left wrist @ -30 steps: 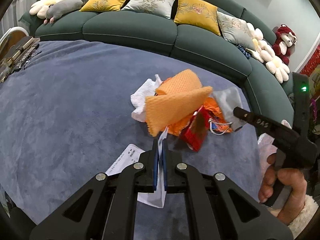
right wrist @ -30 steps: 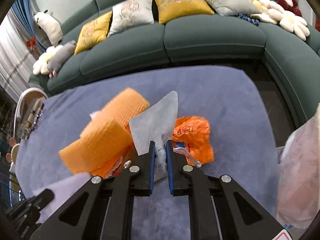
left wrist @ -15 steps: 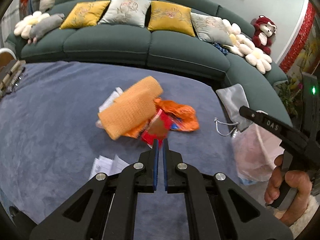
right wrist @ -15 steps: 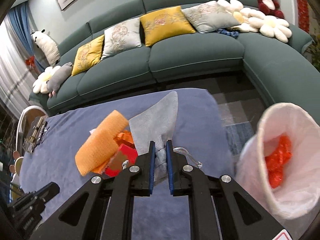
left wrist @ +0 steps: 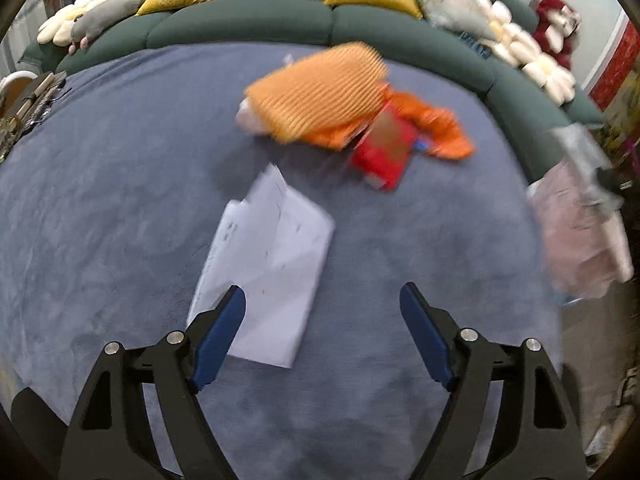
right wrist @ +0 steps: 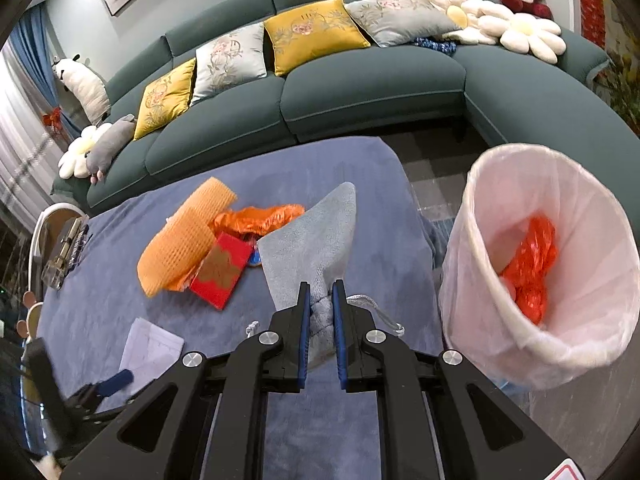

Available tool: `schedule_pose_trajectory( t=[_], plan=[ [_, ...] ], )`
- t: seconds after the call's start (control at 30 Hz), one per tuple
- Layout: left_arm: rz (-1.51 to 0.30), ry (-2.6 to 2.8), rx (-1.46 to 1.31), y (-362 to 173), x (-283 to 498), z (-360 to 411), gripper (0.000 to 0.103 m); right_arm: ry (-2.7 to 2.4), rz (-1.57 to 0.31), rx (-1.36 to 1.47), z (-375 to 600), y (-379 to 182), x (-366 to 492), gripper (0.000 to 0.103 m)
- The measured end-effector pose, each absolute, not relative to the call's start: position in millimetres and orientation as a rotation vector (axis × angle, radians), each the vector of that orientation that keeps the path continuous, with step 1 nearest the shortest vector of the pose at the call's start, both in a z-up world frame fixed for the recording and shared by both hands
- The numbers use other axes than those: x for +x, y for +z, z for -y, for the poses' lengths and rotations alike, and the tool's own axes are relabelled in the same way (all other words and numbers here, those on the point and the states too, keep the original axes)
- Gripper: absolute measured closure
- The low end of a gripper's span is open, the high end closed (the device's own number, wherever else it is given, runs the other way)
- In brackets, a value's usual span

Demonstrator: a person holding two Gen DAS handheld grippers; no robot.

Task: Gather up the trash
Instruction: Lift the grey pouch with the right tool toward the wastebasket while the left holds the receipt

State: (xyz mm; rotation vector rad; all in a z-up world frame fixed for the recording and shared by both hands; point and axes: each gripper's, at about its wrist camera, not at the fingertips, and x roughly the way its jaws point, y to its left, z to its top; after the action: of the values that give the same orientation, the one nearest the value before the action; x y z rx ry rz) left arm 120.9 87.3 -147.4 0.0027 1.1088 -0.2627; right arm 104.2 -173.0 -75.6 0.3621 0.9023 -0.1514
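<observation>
You've got two claws in play, the left claw and the right claw. On the blue surface count one orange mesh sheet, one crumpled orange bag, one red packet and one white paper. One grey drawstring pouch, one lined bin with one red bag inside. On the sofa you have four patterned cushions: two yellow, two grey.
</observation>
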Motion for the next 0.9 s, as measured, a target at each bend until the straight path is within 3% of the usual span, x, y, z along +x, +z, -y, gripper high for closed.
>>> schedule_pose_trajectory(
  t=[0.47,0.57,0.63,0.73,0.9],
  plan=[
    [-1.091,-0.205,0.162,-189,139,-101,0.027,-0.141,-0.948,0.357,145,-87,120,0.092],
    [-1.095,-0.191,0.109,-185,142,-111,0.043,-0.134,-0.952,0.349,138,-87,123,0.092],
    [-1.098,-0.178,0.078,-182,145,-121,0.068,-0.125,-0.952,0.349,134,-87,124,0.092],
    [-1.122,-0.186,0.023,-178,151,-133,0.093,-0.117,-0.949,0.345,132,-85,124,0.092],
    [-1.100,-0.222,-0.050,-156,151,-133,0.098,-0.112,-0.935,0.350,136,-80,119,0.092]
  ],
)
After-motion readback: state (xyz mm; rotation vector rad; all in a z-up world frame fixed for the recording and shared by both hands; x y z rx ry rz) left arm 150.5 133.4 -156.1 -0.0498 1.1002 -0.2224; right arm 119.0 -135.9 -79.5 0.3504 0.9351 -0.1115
